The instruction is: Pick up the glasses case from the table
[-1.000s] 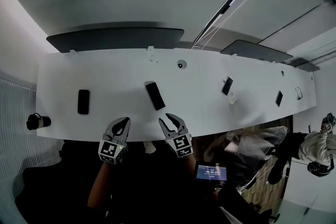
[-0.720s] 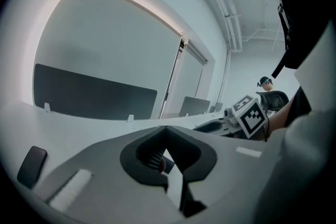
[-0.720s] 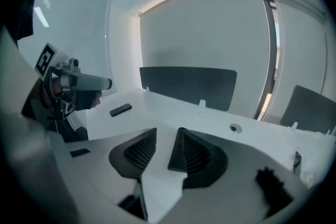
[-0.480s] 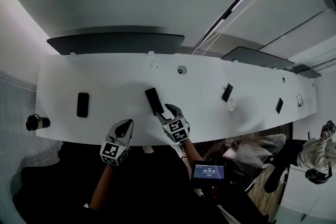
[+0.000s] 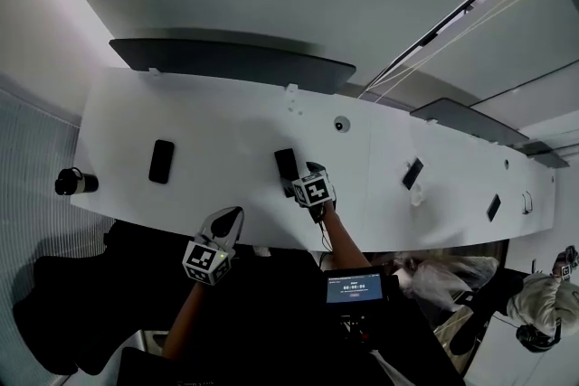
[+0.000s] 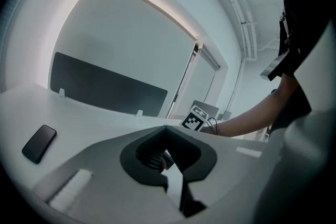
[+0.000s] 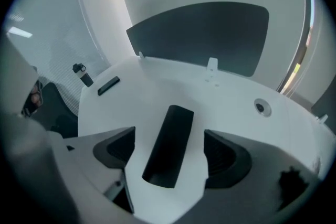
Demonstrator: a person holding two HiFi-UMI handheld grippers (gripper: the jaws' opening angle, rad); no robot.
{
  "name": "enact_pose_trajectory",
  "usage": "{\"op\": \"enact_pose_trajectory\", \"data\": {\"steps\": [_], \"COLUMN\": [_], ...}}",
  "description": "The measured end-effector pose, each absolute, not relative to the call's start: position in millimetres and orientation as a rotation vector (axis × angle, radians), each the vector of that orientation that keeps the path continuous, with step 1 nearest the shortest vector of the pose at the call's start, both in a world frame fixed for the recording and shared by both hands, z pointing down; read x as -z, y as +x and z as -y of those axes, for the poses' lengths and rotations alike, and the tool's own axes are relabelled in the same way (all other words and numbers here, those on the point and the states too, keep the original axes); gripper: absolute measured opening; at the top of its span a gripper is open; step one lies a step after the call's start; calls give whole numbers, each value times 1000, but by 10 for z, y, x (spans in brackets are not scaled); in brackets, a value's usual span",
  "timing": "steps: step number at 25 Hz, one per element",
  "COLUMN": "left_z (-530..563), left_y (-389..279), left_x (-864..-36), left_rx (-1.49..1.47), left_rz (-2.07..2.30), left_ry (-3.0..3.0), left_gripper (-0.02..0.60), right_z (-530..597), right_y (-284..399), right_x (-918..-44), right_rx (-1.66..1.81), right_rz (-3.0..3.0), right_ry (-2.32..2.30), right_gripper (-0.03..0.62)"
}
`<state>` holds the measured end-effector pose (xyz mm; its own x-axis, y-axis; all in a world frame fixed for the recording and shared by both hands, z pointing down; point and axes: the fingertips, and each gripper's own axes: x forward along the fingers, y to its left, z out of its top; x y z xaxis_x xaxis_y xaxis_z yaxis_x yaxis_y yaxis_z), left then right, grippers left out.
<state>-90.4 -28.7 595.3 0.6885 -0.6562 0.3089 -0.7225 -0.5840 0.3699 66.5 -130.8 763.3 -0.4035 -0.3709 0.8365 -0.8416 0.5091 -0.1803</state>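
Observation:
The glasses case (image 5: 286, 166) is a long black box lying flat on the white table (image 5: 217, 131), near its front edge. My right gripper (image 5: 308, 171) points steeply down over the case's near end. In the right gripper view the case (image 7: 169, 144) lies lengthwise between the two jaws, which are opening and stand wide apart, and neither pad touches it. My left gripper (image 5: 231, 215) hangs off the table's front edge, to the left of the case, with its jaws together and nothing in them. The left gripper (image 6: 167, 161) view shows the right gripper's marker cube (image 6: 198, 117) and the forearm behind it.
A black phone (image 5: 161, 161) lies on the table's left part, and a dark bottle (image 5: 72, 183) stands off its left end. A round socket (image 5: 341, 124) sits behind the case. Dark divider panels (image 5: 231, 61) line the far edge. Small stands (image 5: 412, 173) are at the right.
My right gripper has moved forward and down from the table's front edge to over the case, and its jaws have opened wide. The left gripper has stayed near the front edge.

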Motion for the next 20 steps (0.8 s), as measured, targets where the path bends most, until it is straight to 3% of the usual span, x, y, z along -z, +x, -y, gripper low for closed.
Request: {"op": "enact_pose_trajectory", "data": {"steps": [8,20], "left_z": [283,276], "left_y": [-1168,-1316], "left_x": [-5960,-5931], "left_rx": [-203,-220], "left_rz": [1148,1203], "left_ry": [2364,2347], "left_gripper": [6,6], "right_z": [1443,1422], "right_y": [620,576], "right_x": [-8107,-8386], "right_rx": [-894,-755], "right_rz": [1876,1704], "right_ry": [970,918], "right_gripper": [407,407]}}
